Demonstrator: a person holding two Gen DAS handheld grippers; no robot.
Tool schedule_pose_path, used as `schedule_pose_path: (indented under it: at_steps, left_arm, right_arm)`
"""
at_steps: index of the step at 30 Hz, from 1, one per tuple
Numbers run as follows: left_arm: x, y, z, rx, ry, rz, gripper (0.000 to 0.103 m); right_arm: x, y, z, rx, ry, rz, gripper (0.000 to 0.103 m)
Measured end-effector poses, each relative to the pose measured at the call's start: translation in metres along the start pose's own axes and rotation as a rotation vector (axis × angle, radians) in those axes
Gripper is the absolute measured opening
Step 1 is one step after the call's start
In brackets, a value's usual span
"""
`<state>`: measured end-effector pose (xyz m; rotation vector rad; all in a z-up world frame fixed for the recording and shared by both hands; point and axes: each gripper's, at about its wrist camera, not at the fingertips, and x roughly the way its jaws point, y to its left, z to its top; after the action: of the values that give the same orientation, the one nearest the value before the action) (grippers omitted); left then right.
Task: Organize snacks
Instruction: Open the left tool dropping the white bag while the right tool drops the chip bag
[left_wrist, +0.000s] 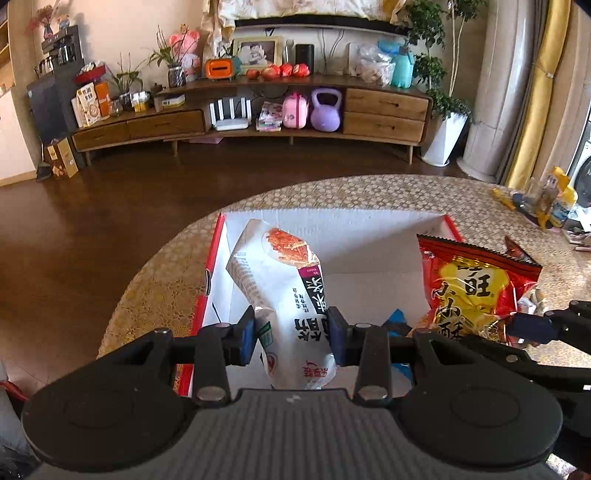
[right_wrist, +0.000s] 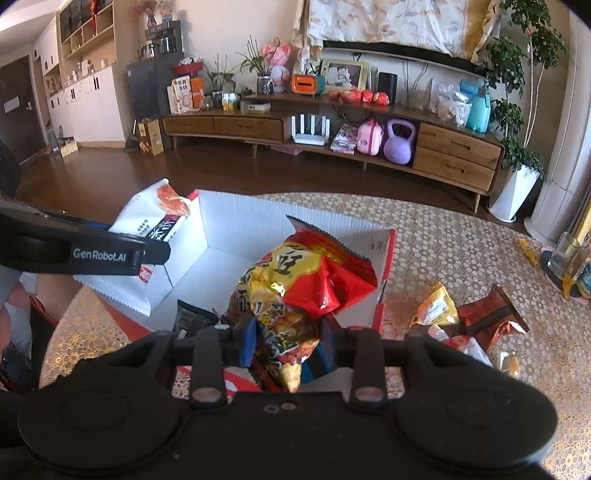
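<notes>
Both packets hang over the open box (left_wrist: 369, 236): the left gripper (left_wrist: 291, 334) pinches the white packet (left_wrist: 275, 280), the right gripper (right_wrist: 288, 341) the red-and-yellow packet (right_wrist: 295, 284). Next comes lowering and letting go; the box floor looks mostly bare, though partly hidden.

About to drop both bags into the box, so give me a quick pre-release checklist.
1. Left tongs clamped on white bag: ok.
2. Right tongs clamped on red-yellow bag: ok.
3. White bag over the open box: ok.
4. Red-yellow bag over the box: ok.
5. Free floor space in the box: cannot tell, bags hide much of it.
6. Loose snacks left on the table: not ok, still to sort.
</notes>
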<state>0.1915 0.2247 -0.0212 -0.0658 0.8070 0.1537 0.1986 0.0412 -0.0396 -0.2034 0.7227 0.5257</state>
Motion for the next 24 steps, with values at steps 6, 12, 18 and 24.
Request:
schedule_pose_path:
  at_steps: [6, 12, 18, 24]
  left_arm:
    - [0.028, -0.004, -0.003, 0.000, 0.046, 0.000, 0.038]
    - [0.049, -0.011, -0.009, 0.007, 0.097, 0.005, 0.038]
    - [0.051, -0.015, -0.011, 0.014, 0.108, 0.006, 0.042]
    - [0.036, -0.019, -0.011, 0.019, 0.049, 0.023, 0.078]
  right_arm:
    - [0.022, -0.001, -0.001, 0.004, 0.036, -0.014, 0.033]
    - [0.035, -0.003, -0.005, 0.006, 0.069, -0.014, 0.033]
    - [0.036, -0.005, -0.007, 0.030, 0.095, -0.001, 0.036]
    - [0.027, -0.002, -0.007, 0.023, 0.082, 0.007, 0.057]
